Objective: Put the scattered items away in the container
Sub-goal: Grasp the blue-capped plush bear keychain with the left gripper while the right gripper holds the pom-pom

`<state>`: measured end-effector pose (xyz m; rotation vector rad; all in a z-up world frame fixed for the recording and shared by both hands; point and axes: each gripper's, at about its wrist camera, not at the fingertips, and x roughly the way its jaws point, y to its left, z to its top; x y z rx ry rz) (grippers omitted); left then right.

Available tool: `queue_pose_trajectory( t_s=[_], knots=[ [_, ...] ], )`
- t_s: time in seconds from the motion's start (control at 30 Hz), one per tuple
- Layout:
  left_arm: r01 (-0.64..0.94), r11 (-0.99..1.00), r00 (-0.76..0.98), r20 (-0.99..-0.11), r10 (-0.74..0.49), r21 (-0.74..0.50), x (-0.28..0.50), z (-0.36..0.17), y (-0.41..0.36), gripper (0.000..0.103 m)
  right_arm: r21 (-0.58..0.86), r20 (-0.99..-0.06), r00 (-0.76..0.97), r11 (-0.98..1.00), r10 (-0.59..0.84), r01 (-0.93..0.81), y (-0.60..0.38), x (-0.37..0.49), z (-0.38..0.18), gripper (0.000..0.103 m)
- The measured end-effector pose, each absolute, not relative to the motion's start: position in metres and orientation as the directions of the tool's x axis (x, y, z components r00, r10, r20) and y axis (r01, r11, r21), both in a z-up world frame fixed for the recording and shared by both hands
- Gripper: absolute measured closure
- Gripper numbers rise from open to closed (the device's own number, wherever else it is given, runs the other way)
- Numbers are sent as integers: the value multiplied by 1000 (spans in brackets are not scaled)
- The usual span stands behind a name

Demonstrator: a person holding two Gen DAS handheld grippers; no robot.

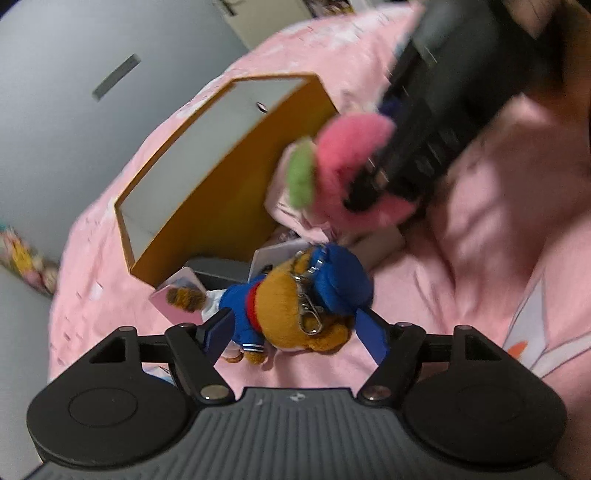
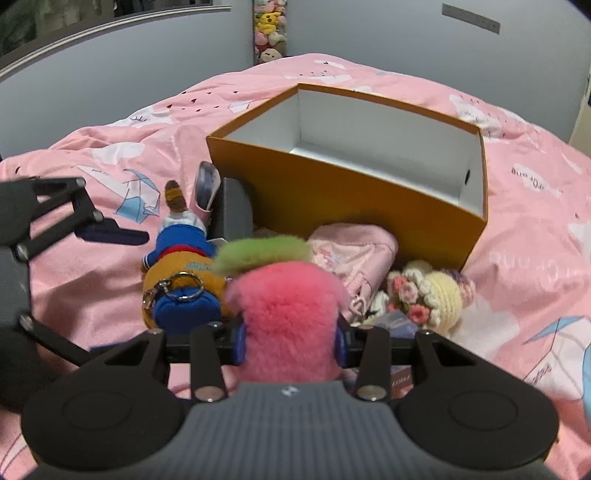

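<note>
My right gripper clamps a pink plush with a green tuft, held above the pink bedspread in front of the orange box. My left gripper is spread wide around a bear in blue, pads apart from it. The box is open, its interior white. A crocheted doll and a pink pouch lie beside it.

A bed in a pink printed cover fills the room before me. Grey walls rise behind it. Plush toys crowd a narrow gap.
</note>
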<state>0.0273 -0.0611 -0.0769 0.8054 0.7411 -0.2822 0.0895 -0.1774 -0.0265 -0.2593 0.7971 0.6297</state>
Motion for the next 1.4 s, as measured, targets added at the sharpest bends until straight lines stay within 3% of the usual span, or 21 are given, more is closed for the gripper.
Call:
queue_pose_trajectory(
  t_s=[0.1,0.3,0.67,0.8,1.07,1.2,1.3,1.4],
  knots=[
    [467,623,750,-654,97,628,29,-92,-68,17,39,-732,523,793,437,-608,-182,89,-29,57],
    [455,618,763,-639,101,641,38,-103,-69,16,61,-727,523,801,445,-596,-184,86,-34,57],
    [424,685,782,-621,53,593,40,-95,-63,39,82,-714,532,810,454,-581,-188,86,-36,56],
    [391,762,781,-624,23,517,41,-78,-56,47,80,-697,547,809,463,-583,-189,84,-33,57],
    [311,905,774,-630,-63,292,42,-40,-30,48,127,-662,554,804,505,-581,-187,93,-19,61],
    [262,954,776,-620,-120,143,47,-18,-12,48,140,-637,560,793,531,-593,-180,100,-7,84],
    [232,972,762,-627,-161,33,57,-9,0,48,139,-633,555,784,540,-605,-172,105,-3,84],
    [209,977,746,-641,-181,-32,66,-9,11,48,100,-638,568,788,520,-608,-164,105,-6,77]
  ],
)
